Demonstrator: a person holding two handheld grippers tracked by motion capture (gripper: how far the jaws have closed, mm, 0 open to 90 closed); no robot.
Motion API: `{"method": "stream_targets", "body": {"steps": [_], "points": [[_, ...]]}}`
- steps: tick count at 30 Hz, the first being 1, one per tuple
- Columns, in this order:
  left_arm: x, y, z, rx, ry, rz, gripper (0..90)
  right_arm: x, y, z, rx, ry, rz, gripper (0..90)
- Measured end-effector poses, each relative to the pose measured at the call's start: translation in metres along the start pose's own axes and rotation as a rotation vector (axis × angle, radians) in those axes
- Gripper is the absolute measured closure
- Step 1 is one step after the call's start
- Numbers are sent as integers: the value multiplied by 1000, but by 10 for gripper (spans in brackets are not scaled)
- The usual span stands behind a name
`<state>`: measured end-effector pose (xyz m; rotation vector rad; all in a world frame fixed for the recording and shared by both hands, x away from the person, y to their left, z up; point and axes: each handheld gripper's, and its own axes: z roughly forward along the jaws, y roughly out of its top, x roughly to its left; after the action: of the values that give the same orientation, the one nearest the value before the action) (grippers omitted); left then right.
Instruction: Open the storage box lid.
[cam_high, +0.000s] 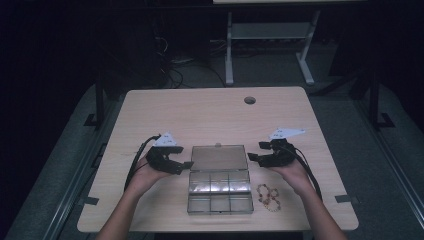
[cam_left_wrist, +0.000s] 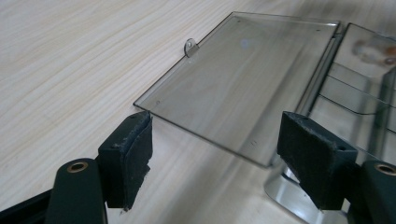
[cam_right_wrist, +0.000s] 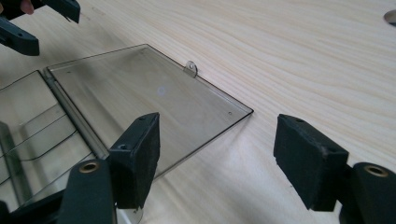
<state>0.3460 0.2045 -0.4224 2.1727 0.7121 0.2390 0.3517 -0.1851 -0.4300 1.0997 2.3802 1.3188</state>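
A: Start with the tongs. What are they doing?

B: The left tongs are spread wide with nothing between the pads, poised at the left edge of the box's lid. The right tongs mirror them at the lid's right edge, jaws just as wide and empty.

A: Why flank it like that?

B: My guess is one pair steadies the box while the other works, or they have just let go of the lid. The lid lies flat back on the table, hinged at the box's far side, its small latch tab pointing away. That leaves the six compartments open to the person's side.

A: And what goes in?

B: Probably the beaded bracelets lying on the table just right of the box, near the right hand. The compartments look empty, though glare hides some.

A: Any writing or brand?

B: None I can read. The box is plain clear plastic and the grey plates on the tongs carry marks too small to tell.
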Motion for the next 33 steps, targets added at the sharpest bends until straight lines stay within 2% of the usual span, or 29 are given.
{"method": "stream_targets", "body": {"steps": [6,11,16,19,22,23,33], "points": [[-10,-13,-18,-19,14,-1,247,5,-12,-14,-11,-1,-6,314],[-16,-25,-33,-41,35,-22,245,10,-22,-26,-27,2,-1,314],[-21,-38,-44,-43,52,-33,243,17,-34,-35,-16,9,-13,313],[-25,-46,-47,-40,61,-42,241,21,-41,-40,-15,10,-11,313],[-28,-52,-49,-20,68,-28,239,25,-48,-45,-6,11,-17,313],[-31,-54,-49,-23,67,-40,239,26,-50,-46,-4,14,-11,313],[-42,-64,-49,-25,72,-47,235,39,-74,-58,24,6,-21,328]]}}
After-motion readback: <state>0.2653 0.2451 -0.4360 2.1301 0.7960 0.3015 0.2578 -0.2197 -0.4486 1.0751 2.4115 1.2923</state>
